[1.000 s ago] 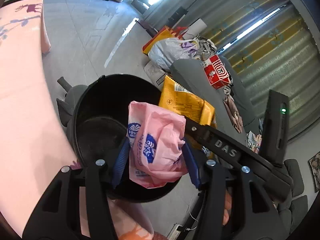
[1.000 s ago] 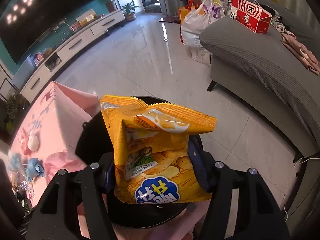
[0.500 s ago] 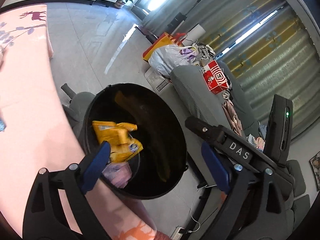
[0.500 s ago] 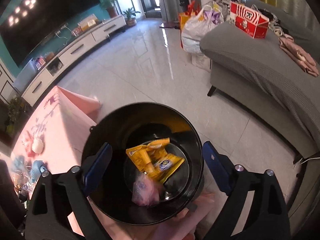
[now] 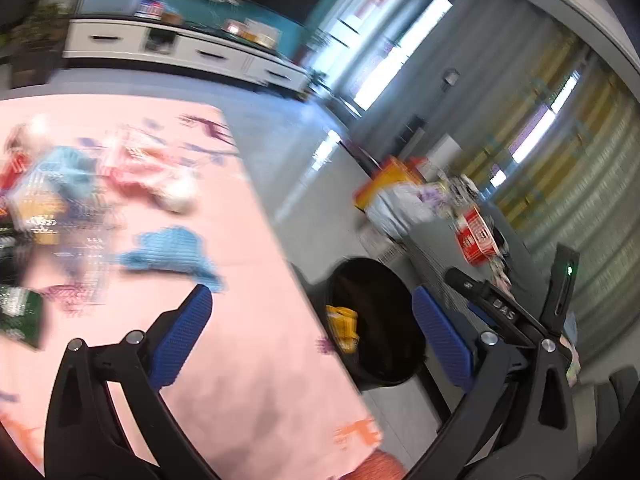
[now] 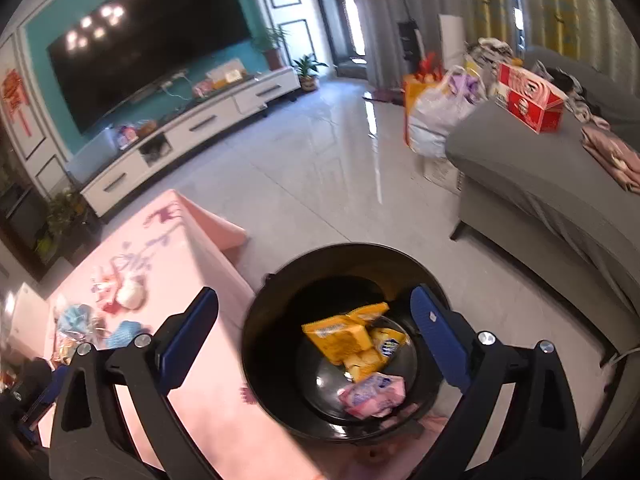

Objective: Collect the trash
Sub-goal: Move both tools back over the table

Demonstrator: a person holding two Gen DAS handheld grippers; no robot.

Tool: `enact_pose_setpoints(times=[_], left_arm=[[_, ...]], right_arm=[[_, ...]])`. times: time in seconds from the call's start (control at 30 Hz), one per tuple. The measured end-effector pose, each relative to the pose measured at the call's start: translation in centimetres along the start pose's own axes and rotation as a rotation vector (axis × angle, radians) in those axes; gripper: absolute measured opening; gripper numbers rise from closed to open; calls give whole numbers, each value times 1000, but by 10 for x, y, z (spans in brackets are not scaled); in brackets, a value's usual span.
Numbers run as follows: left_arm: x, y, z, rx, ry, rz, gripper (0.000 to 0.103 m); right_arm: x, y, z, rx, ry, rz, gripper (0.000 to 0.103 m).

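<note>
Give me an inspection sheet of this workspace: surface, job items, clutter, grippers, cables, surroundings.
Surface: table under a pink tablecloth, with a bare stretch near the bin.
Job's things: black trash bin beside the table edge; yellow chip bag and pink packet lie inside it.
Clutter: blue cloth, a white round item and blurred wrappers at the table's far end.
Grippers: left gripper open, empty, over the table edge; right gripper open, empty, above the bin.
Cables: nothing seen on the table.
Surroundings: grey sofa carrying a red box; television over a white cabinet; tiled floor.
</note>
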State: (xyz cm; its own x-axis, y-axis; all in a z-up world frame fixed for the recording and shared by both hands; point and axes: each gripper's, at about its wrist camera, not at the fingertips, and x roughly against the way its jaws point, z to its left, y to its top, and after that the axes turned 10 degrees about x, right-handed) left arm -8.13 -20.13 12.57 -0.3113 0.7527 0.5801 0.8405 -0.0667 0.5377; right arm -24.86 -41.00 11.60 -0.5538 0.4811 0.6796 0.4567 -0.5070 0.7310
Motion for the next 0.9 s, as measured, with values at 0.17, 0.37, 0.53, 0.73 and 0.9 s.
enact_pose_setpoints(times=[0.17,0.37,0.53,0.73,0.9], left_arm=[[51,11,58,20,186,-91,100],[100,11,137,51,373,-188,100],[125,23,200,198,464,-231,100],[141,31,247,352,439,-249,100],[128,29,266,432,414,-190,100]], right_arm=[[2,1,28,76,9,-8,97],[5,0,61,30,37,-59,97],[0,-7,113,144,56,-80,97],[-16,-19,158,247,162,-30,97],[-40,-26,204,332,278,83,97]])
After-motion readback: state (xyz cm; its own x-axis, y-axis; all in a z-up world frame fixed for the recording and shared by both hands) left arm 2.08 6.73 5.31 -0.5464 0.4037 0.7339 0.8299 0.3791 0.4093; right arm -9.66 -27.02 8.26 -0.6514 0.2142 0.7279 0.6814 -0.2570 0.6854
